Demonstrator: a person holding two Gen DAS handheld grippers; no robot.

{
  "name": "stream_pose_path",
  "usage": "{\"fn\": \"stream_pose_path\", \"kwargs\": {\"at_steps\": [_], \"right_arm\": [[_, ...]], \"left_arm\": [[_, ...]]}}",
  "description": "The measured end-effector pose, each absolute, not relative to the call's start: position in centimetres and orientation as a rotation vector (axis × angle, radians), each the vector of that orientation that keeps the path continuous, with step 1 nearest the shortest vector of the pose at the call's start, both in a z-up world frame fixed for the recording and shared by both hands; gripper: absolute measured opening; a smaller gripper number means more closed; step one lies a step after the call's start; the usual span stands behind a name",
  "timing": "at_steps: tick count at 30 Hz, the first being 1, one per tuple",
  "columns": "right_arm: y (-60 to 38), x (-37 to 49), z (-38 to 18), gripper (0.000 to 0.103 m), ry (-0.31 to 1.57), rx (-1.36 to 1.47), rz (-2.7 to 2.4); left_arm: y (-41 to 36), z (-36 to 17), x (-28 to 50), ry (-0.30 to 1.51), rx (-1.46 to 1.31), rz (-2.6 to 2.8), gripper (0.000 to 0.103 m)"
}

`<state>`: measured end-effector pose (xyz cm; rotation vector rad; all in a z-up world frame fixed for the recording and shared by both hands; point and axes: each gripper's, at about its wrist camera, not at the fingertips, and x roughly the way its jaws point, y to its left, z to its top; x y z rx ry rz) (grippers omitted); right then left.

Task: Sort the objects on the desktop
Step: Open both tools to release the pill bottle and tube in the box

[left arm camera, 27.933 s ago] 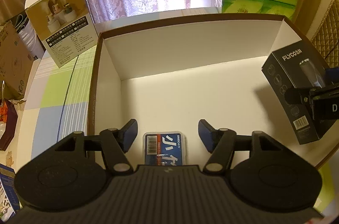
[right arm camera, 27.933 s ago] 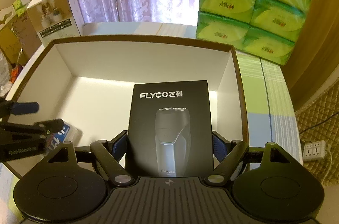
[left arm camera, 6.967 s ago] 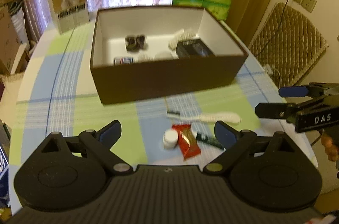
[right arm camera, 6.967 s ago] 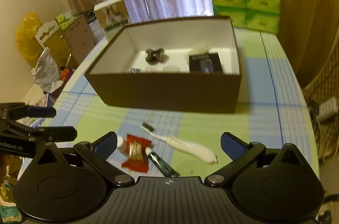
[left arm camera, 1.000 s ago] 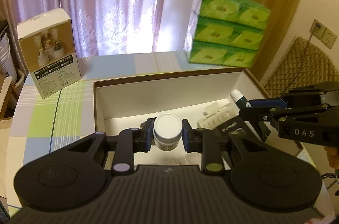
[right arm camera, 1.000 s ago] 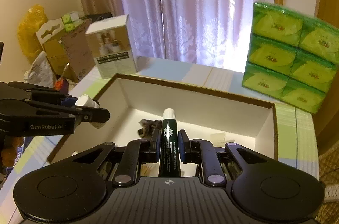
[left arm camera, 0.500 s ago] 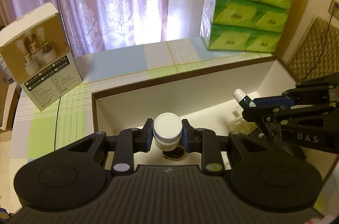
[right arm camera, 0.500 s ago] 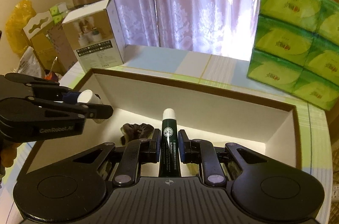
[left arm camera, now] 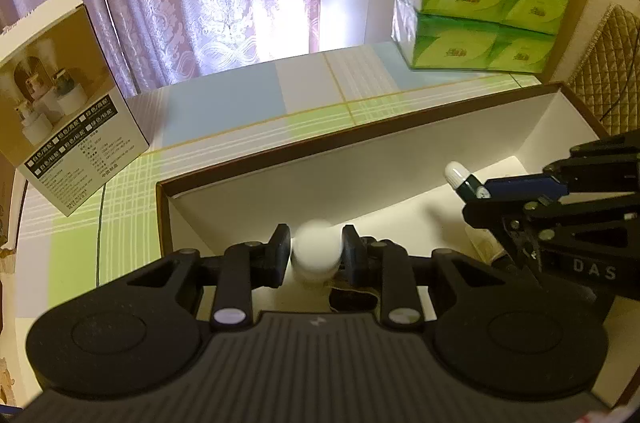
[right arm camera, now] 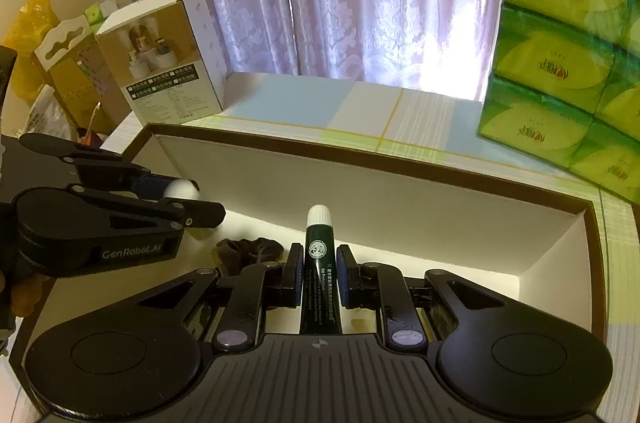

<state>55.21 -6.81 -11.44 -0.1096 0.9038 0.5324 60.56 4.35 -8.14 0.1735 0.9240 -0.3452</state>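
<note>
Hovering over open brown box (right arm camera: 400,199) on table (left arm camera: 256,91), left claw (left arm camera: 316,255) clamping blurred white jar (left arm camera: 316,252), right claw (right arm camera: 318,273) pinching upright dark green tube (right arm camera: 320,263), dark scrunchie (right arm camera: 248,251) lying inside box.

"DAS" stands in pale letters on the side of the right hand-held gripper (left arm camera: 482,192). "GenRobot.AI" stands on the side of the left hand-held gripper (right arm camera: 188,201). The dark green tube (right arm camera: 320,275) carries a round emblem and small print too fine to read.
</note>
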Motion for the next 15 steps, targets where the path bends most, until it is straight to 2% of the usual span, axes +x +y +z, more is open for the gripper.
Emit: {"fn": "stream_pose_path", "kwargs": {"at_steps": [15], "right_arm": [[-6.82, 55.72, -11.82, 0.014, 0.908, -0.101, 0.529]], "left_arm": [[4.59, -8.05, 61.1, 0.916, 0.148, -0.346, 0.031]]}}
